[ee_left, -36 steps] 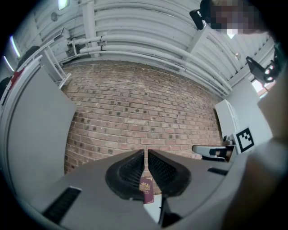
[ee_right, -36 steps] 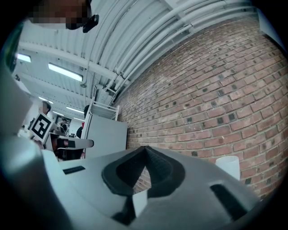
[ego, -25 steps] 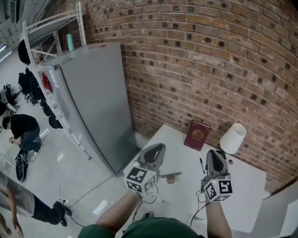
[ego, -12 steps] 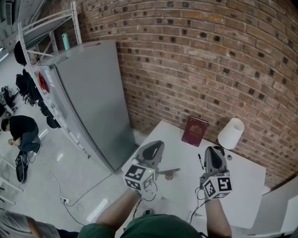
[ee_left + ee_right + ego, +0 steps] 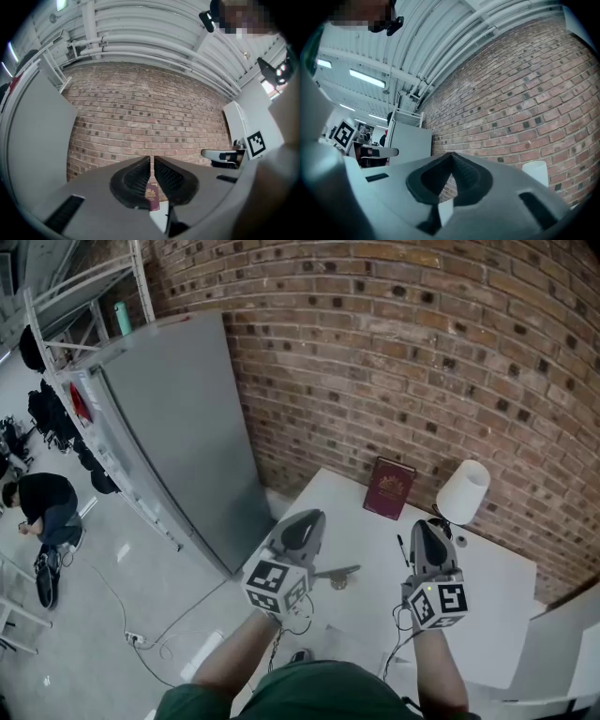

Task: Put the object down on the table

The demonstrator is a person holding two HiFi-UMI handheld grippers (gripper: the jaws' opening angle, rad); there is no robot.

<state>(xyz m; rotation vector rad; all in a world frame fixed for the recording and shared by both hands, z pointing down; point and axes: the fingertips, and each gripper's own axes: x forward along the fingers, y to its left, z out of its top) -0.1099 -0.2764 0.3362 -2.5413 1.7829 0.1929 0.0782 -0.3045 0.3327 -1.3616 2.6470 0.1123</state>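
Your left hand-held gripper (image 5: 151, 165) and right hand-held gripper (image 5: 451, 159) both have jaws pressed together, holding nothing. The red booklet (image 5: 391, 487) stands at the far side of the surface (image 5: 497, 596), leaning on the brick wall (image 5: 422, 352). The set-down looks finished, so simply back away clear.

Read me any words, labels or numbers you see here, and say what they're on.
No text here is readable.
On the red booklet: a gold emblem and print, too small to read.
On the marker cubes: black-and-white square patterns only, no words.
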